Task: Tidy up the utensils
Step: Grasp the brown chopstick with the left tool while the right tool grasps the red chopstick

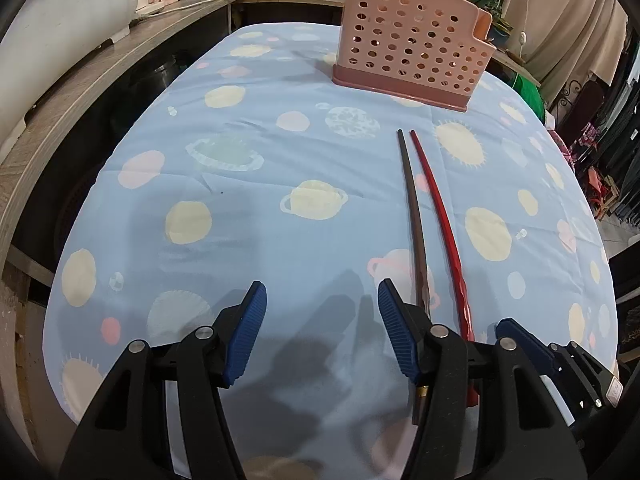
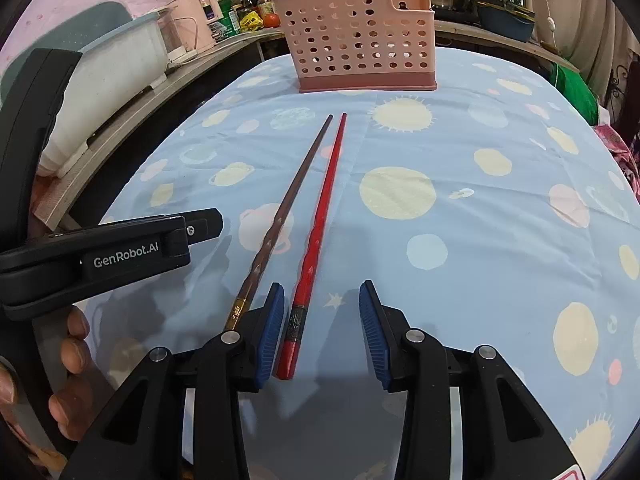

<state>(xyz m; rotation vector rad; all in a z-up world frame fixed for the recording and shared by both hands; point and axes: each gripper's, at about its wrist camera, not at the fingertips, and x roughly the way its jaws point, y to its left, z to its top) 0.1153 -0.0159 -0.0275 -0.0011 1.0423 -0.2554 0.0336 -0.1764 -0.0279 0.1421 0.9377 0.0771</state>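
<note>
1. My left tongs [image 1: 322, 330] hang spread above the worktop [image 1: 280, 140], with nothing but the blue planet-print cloth between the blue pads.
2. My right tongs [image 2: 322, 330] are spread too; the thick end of the red chopstick [image 2: 316, 236] lies between the pads, just beside the left-hand pad, and I cannot tell whether it touches that pad.
3. The brown chopstick [image 2: 288, 204] lies on the cloth just outside that same pad, its tip close to the red tip at the far end.
4. The pink perforated utensil holder [image 2: 360, 44] stands upright near the far edge of the worktop, beyond both chopstick tips.
5. A hand [image 2: 68, 360] grips the left tool at the lower left of the right wrist view.
</note>
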